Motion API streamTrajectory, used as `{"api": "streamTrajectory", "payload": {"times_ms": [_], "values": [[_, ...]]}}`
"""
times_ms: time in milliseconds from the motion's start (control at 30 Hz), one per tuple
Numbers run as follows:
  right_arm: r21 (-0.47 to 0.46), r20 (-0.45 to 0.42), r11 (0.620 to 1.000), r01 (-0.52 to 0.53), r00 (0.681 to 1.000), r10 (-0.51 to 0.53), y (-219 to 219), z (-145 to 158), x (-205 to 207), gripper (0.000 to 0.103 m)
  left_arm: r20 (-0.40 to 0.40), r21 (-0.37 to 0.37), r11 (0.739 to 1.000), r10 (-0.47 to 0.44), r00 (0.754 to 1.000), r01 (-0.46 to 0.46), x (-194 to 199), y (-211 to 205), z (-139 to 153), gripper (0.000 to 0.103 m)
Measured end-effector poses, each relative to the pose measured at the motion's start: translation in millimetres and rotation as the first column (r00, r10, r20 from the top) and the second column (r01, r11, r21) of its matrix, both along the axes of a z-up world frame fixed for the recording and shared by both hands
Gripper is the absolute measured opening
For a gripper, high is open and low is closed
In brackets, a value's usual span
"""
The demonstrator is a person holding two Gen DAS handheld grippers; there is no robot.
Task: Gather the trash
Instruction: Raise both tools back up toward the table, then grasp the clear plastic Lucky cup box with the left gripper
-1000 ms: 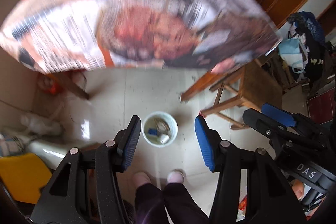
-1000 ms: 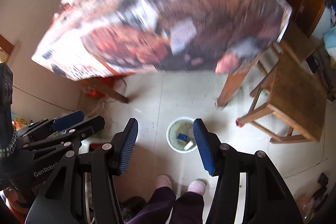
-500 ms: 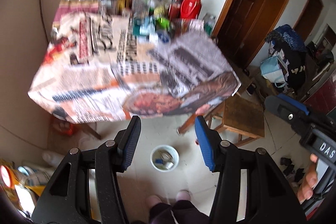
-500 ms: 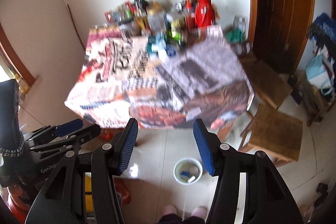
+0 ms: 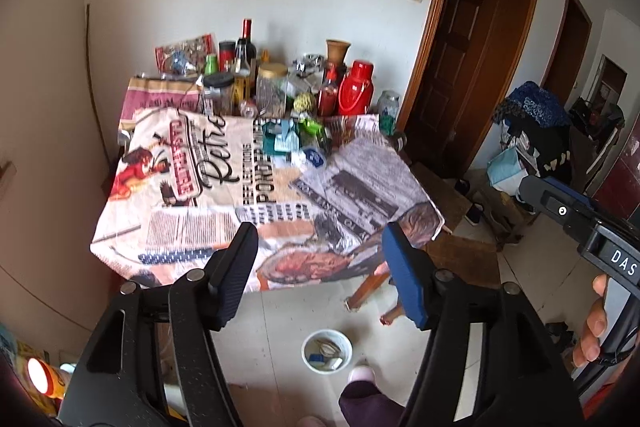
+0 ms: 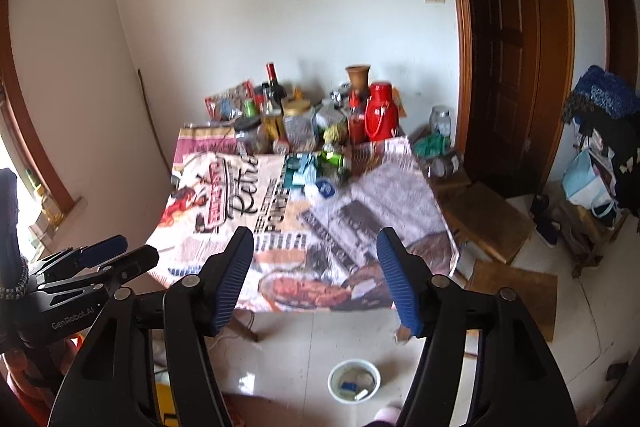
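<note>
Both my left tool (image 5: 320,267) and right tool (image 6: 316,267) have just spread open, empty. The crumpled wrappers (image 5: 298,143) lie mid-table (image 5: 168,223), far from the floor bucket (image 5: 327,349); they look light and soft, so I'd pinch a bunched fold.

Small round white plastic bucket (image 5: 327,350) upright on the pale tiled floor, just in front of the cloth-covered surface (image 5: 224,187), near a wooden leg. Open top, holding scraps: a blue piece, a white piece and some crumpled greyish wrappers, too small to identify further. Loose litter cluster (image 5: 298,143) heaped near the middle of the surface, toward its far half: teal and white crumpled packets, a green shiny wrapper, a round white-and-blue lid-like item (image 6: 325,188) at the near edge of the heap. Same bucket (image 6: 353,380) low in the right view.
</note>
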State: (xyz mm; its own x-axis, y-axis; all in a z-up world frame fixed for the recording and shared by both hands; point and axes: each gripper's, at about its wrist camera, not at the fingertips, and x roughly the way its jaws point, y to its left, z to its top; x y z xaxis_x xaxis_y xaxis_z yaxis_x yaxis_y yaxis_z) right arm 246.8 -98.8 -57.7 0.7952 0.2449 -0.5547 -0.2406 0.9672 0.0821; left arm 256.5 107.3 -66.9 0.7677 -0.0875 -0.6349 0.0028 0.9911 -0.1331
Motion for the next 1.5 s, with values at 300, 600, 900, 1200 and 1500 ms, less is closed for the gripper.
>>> {"api": "streamTrajectory", "payload": {"times_ms": [300, 600, 900, 1200, 1500], "values": [[-0.009, 0.038, 1.000, -0.029, 0.999, 0.029, -10, 3, 54, 0.070, 0.001, 0.012, 1.000, 0.029, 1.000, -0.029, 60, -13, -4, 0.067], [-0.037, 0.032, 0.992, -0.123, 0.992, 0.124, -27, 17, 132, 0.070, -0.009, -0.023, 0.994, 0.106, 0.994, -0.106, 154, -33, 0, 0.067], [-0.069, 0.010, 0.983, -0.168, 0.986, 0.169, -53, 16, 201, 0.070, -0.066, -0.016, 0.983, 0.182, 0.981, -0.183, 226, -55, -12, 0.067], [-0.057, -0.074, 0.989, -0.133, 0.989, 0.129, -56, -4, 259, 0.070, -0.177, -0.039, 0.979, 0.191, 0.966, -0.201, 280, -42, -45, 0.070], [-0.070, -0.132, 0.998, 0.004, 0.991, -0.013, -32, -30, 292, 0.070, -0.302, -0.091, 0.991, 0.070, 0.951, -0.102, 349, -1, -93, 0.073]]}}
